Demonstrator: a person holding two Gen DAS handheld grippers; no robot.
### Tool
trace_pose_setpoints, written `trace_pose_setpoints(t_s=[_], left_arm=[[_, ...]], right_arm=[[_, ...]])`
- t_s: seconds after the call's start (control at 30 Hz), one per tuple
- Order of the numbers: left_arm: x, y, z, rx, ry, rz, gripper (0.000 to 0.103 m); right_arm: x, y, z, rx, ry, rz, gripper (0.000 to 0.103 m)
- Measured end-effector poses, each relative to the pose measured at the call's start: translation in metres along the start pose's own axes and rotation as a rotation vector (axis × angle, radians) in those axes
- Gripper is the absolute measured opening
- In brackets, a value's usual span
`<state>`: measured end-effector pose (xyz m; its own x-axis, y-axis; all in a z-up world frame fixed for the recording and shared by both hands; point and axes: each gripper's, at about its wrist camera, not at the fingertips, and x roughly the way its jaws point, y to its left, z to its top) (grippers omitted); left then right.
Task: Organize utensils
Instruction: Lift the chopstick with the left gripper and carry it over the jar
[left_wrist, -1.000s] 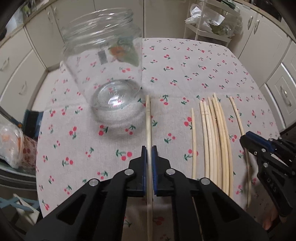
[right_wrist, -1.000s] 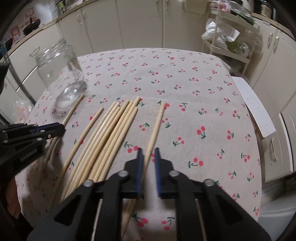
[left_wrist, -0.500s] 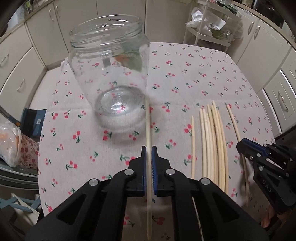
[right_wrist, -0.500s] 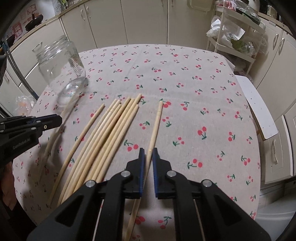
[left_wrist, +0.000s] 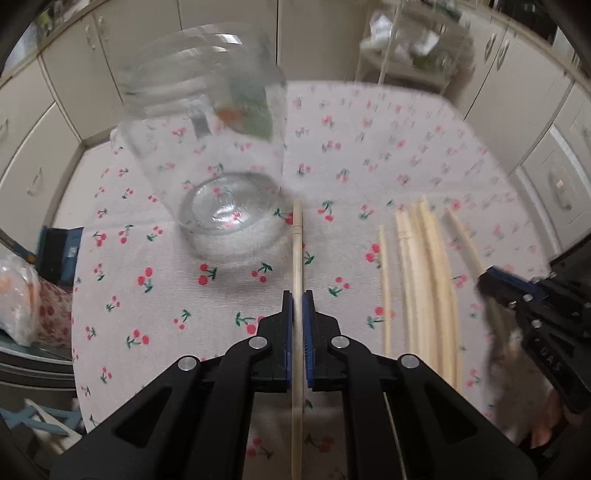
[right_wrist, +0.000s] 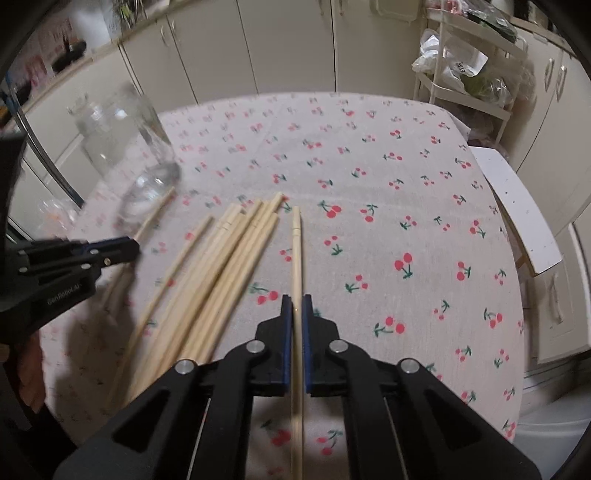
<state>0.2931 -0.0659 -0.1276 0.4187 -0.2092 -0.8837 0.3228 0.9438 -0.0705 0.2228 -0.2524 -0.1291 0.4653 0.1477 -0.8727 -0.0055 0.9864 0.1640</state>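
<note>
My left gripper (left_wrist: 297, 295) is shut on a pale wooden chopstick (left_wrist: 297, 240) whose tip points at the foot of an empty glass jar (left_wrist: 207, 147) standing on the cherry-print tablecloth (left_wrist: 369, 147). Several more chopsticks (left_wrist: 424, 277) lie side by side to the right. My right gripper (right_wrist: 296, 299) has its jaws closing on a single chopstick (right_wrist: 296, 251), which runs straight between the blue pads, just right of the bundle (right_wrist: 229, 266). The left gripper (right_wrist: 125, 251) and the jar (right_wrist: 125, 147) show at the left of the right wrist view.
Cream cabinets surround the round table. A white wire rack (right_wrist: 469, 74) with bags stands at the back right, and a white stool (right_wrist: 517, 214) sits by the table's right edge. A plastic bag (left_wrist: 18, 295) lies off the left edge.
The right jaws have closed in on the single chopstick, which now lies straight between the pads instead of slanted. The left gripper keeps its chopstick; both views have turned blurry.
</note>
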Motion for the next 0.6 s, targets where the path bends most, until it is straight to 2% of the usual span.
trace_pose_setpoints(t_s=[0.07, 0.1, 0.33, 0.4, 0.6], left_arm=[[-0.022, 0.009, -0.004, -0.026, -0.065, -0.045, 0.005], [-0.035, 0.014, -0.005, -0.038, -0.098, -0.065, 0.005], [-0.119, 0.039, 0.003, -0.066, -0.343, -0.121, 0.005], [-0.136, 0.047, 0.016, -0.080, -0.417, -0.122, 0.005], [-0.148, 0.055, 0.038, -0.110, -0.513, -0.147, 0.005]], right_arm=[[-0.011, 0.001, 0.000, 0.028, -0.045, 0.048, 0.006], [-0.020, 0.002, 0.000, 0.047, -0.092, 0.100, 0.006], [-0.067, 0.021, 0.016, 0.083, -0.354, 0.291, 0.006], [-0.074, 0.027, 0.022, 0.084, -0.397, 0.321, 0.006], [-0.079, 0.031, 0.036, 0.104, -0.433, 0.359, 0.006]])
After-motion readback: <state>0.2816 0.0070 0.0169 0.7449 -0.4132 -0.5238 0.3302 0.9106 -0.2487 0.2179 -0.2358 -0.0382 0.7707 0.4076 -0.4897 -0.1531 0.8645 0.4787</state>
